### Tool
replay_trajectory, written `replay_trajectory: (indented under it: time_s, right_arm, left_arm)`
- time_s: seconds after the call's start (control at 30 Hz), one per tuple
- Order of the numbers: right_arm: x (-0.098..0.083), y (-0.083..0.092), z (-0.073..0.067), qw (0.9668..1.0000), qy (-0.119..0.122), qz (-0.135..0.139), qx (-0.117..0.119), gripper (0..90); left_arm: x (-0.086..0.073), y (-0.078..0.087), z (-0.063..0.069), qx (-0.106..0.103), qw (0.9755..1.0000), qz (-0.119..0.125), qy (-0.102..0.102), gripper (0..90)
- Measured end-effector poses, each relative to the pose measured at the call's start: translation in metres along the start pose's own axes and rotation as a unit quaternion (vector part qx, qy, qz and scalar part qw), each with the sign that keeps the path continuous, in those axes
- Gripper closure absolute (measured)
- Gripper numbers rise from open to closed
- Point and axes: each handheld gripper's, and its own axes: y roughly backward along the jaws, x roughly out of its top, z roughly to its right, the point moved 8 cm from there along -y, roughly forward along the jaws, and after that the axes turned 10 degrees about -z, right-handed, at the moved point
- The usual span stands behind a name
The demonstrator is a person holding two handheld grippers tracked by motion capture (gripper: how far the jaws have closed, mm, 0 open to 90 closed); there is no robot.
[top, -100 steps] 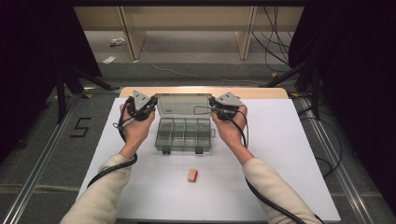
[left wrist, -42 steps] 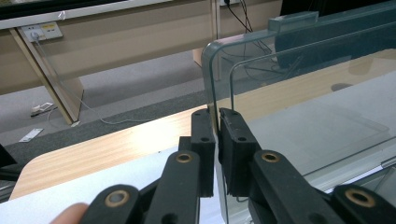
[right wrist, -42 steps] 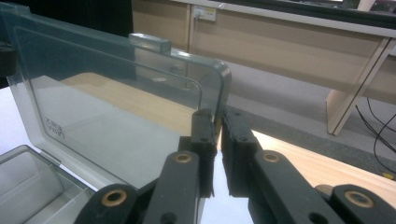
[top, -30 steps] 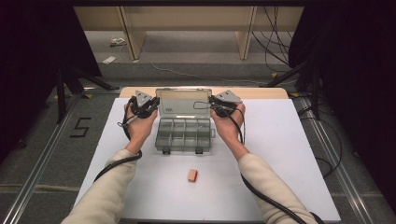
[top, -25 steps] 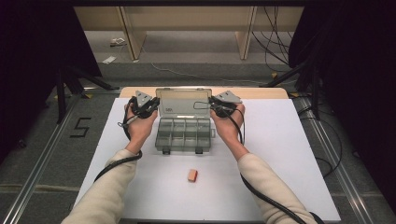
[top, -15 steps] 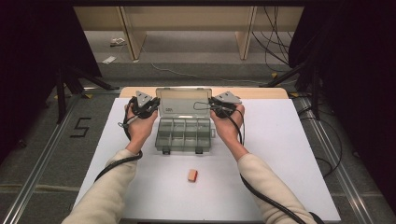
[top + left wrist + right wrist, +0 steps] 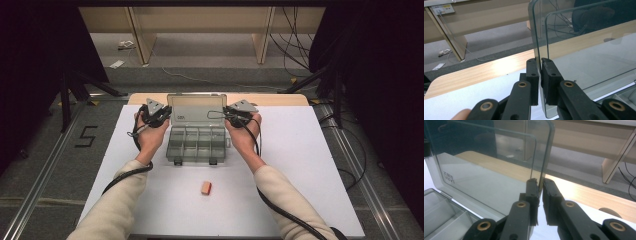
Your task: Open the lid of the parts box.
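- The step in hand looks like the opening of a clear compartment box (image 7: 196, 144): its hinged lid (image 7: 196, 108) stands raised at the far side of the box, held at both side edges.
- The left claw (image 7: 539, 65) is closed down on the lid's left edge; in the left gripper view the thin clear panel runs up between the two black jaws, which pinch it with barely a gap.
- The right claw (image 7: 539, 185) is likewise clamped on the lid's right edge, the panel showing between its jaws in the right gripper view.
- In the high view both hands sit level with each other at the far corners of the box, the left hand (image 7: 150, 131) and the right hand (image 7: 245, 134) flanking it.
- The box rests on the white counter (image 7: 310, 165), near its far middle, with the base flat and the lid tilted back from upright.
- Its base is split into several small compartments; as far as can be made out they look empty, though the clear walls make this hard to confirm.
- A small tan block (image 7: 205, 188) lies alone on the counter, nearer the person and well apart from the box.
- The next move probably calls for both claws to ease the lid evenly backward until it rests, then release; uneven motion could twist the hinge or drag the light box.
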Motion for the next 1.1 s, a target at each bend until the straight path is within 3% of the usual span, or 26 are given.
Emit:
replay_trajectory:
  time_s: [1.1]
  right_arm:
    - [-0.019, -0.01, 0.0, 0.9995, -0.01, -0.028, 0.006, 82.6]
  left_arm:
    - [-0.012, -0.01, 0.001, 0.0, 0.9997, -0.026, 0.002, 83.5]
